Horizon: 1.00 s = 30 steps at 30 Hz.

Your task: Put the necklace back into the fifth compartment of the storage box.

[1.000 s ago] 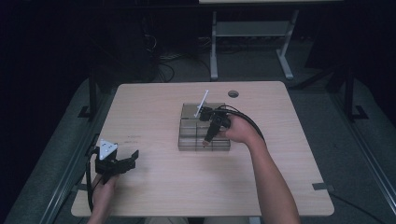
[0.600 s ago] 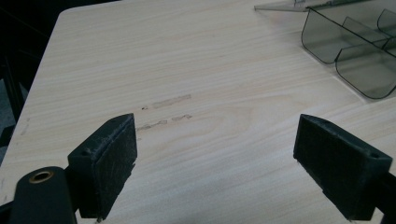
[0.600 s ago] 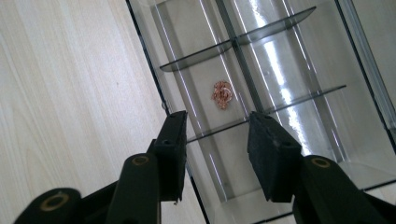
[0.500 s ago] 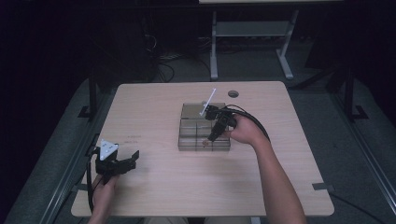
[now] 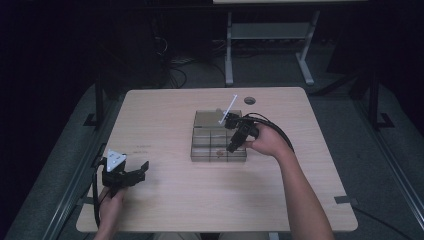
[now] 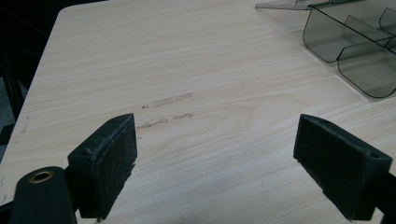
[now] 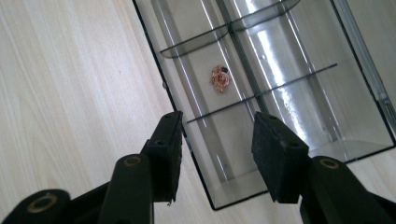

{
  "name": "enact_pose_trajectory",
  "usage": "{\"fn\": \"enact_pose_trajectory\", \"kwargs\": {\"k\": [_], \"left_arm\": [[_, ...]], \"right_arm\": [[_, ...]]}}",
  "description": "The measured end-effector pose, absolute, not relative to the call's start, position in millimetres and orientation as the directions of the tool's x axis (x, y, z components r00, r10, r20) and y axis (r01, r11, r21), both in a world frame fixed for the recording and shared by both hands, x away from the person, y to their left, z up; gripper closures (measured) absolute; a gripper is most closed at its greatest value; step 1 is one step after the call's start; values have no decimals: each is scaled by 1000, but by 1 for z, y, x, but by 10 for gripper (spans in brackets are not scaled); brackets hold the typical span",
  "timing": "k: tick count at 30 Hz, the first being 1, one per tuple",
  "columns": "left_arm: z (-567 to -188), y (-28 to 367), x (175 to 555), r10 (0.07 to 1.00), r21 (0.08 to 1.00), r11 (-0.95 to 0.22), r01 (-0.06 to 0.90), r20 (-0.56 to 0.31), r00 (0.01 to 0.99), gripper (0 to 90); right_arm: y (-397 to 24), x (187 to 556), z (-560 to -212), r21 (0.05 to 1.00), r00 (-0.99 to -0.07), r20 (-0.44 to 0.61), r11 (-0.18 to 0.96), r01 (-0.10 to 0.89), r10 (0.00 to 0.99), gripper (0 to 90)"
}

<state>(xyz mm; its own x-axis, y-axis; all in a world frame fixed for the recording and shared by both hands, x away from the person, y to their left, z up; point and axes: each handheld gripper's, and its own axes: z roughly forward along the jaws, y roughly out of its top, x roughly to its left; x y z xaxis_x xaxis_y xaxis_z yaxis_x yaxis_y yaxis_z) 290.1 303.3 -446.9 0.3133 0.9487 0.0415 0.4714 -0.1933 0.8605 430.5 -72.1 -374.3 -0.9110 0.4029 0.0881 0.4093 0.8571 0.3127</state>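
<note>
The right tool (image 7: 215, 154) hangs over the near edge of the clear divided box (image 5: 218, 136), its jaws partly apart and just now opening, with nothing gripped between them. A small coppery trinket (image 7: 220, 78) lies in one compartment just beyond the jaws. The left tool (image 5: 131, 176) rests wide open and empty near the surface's (image 5: 165, 115) left front corner, well apart from the box.

Black two-jawed tool (image 5: 136, 176), grey plate, seemingly felt-faced pads (image 6: 114, 161).
</note>
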Motion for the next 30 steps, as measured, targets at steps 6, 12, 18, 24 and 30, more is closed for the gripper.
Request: {"fn": "enact_pose_trajectory", "kwargs": {"k": [6, 12, 18, 24, 30], "left_arm": [[-448, 302, 291, 947, 860, -201, 469, 47, 319, 131], [-448, 302, 290, 948, 860, -198, 471, 45, 316, 131], [-447, 303, 290, 948, 858, -197, 473, 45, 314, 131], [-448, 302, 290, 948, 860, -197, 471, 45, 315, 131], [-448, 301, 290, 947, 859, -201, 470, 48, 317, 131]], "right_arm": [[-77, 426, -370, 328, -910, 86, 850, 411, 406, 491], [-80, 421, -365, 337, -908, 81, 846, 413, 411, 438], [-85, 417, -360, 342, -906, 76, 843, 415, 416, 408], [-91, 414, -357, 341, -903, 73, 840, 421, 423, 378], [-95, 409, -355, 345, -904, 65, 841, 418, 423, 362]]}}
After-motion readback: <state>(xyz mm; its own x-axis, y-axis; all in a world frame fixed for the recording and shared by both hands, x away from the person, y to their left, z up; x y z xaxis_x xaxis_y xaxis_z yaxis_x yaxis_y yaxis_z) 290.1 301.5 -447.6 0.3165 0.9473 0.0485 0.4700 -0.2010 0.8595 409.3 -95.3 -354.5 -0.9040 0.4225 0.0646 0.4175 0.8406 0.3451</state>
